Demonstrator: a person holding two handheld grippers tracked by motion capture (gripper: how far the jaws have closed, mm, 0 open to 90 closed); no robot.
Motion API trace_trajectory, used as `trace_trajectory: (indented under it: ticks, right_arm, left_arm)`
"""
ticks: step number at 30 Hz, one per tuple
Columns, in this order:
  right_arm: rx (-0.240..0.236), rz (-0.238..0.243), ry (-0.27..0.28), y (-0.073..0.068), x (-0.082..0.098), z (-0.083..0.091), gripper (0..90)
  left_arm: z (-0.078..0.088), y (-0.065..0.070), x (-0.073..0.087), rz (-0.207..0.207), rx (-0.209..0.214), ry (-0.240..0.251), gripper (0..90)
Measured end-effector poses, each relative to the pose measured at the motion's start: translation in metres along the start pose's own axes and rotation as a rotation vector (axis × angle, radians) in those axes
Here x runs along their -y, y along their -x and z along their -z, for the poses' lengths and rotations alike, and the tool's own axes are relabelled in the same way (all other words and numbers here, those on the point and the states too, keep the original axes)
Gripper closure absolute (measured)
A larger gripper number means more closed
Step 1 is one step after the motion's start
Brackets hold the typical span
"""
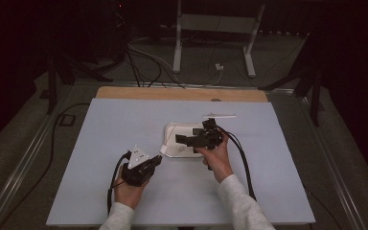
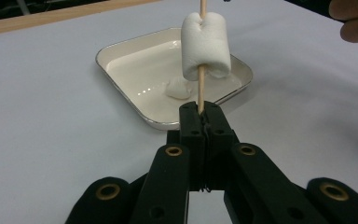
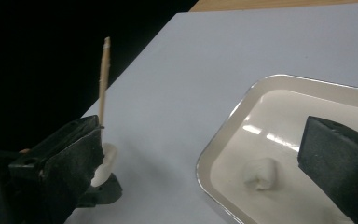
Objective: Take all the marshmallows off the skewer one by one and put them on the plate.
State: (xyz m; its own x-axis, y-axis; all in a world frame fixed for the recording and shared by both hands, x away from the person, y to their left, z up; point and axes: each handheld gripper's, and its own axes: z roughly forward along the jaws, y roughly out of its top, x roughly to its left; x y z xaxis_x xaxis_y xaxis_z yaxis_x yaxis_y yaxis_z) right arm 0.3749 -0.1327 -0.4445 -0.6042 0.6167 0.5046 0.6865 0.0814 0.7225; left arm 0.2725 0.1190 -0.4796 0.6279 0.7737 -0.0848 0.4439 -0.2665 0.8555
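My left gripper (image 2: pixel 201 112) is shut on the lower end of a thin wooden skewer (image 2: pixel 201 88) that stands upright. A white marshmallow (image 2: pixel 206 44) is threaded on the skewer just above the jaws. Behind it lies a shallow white tray (image 2: pixel 121 77) with a second marshmallow (image 2: pixel 179 88) inside. In the high view the left gripper (image 1: pixel 159 158) sits at the tray's (image 1: pixel 172 128) near left corner. My right gripper (image 1: pixel 191 134) hovers over the tray. Its jaws stand wide open with nothing between them (image 3: pixel 203 140). They frame the skewer (image 3: pixel 103 79) and the loose marshmallow (image 3: pixel 261 173).
A pale blue mat (image 1: pixel 124 124) covers the table, with a wooden edge (image 1: pixel 182 93) at the far side. A thin white strip (image 1: pixel 219 116) lies behind the tray. Cables (image 1: pixel 242 153) trail from both grippers toward the person. Stands and cords fill the dark floor beyond.
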Motion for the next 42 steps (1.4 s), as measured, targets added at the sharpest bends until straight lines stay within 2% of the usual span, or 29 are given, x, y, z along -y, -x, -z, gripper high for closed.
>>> trace_trajectory:
  ticks: [11,15,20,24,27,33,37,42]
  right_arm:
    - [-0.082,0.044,-0.020,-0.020,0.007,-0.006,0.1]
    - [-0.118,0.044,-0.033,-0.026,0.011,-0.010,2.0]
    - [-0.138,0.040,-0.049,-0.031,0.016,-0.016,18.8]
    - [-0.176,0.014,-0.064,-0.032,0.018,-0.020,39.7]
    - [-0.200,-0.002,-0.077,-0.033,0.019,-0.022,51.0]
    - [-0.228,-0.025,-0.102,-0.034,0.022,-0.028,61.2]
    - [-0.244,-0.034,-0.105,-0.034,0.024,-0.030,72.3]
    - [-0.254,-0.044,-0.117,-0.033,0.024,-0.031,73.9]
  left_arm:
    - [0.001,0.002,-0.002,0.015,0.016,0.012,90.0]
    - [0.000,0.004,-0.003,0.017,0.019,0.015,90.0]
    - [0.001,0.005,-0.005,0.015,0.021,0.020,90.0]
    - [0.001,0.006,-0.006,0.016,0.023,0.021,90.0]
    - [0.001,0.006,-0.006,0.020,0.024,0.023,90.0]
    - [0.001,0.006,-0.006,0.023,0.024,0.023,90.0]
    - [0.001,0.006,-0.006,0.024,0.023,0.024,90.0]
    - [0.000,0.006,-0.006,0.024,0.023,0.019,90.0]
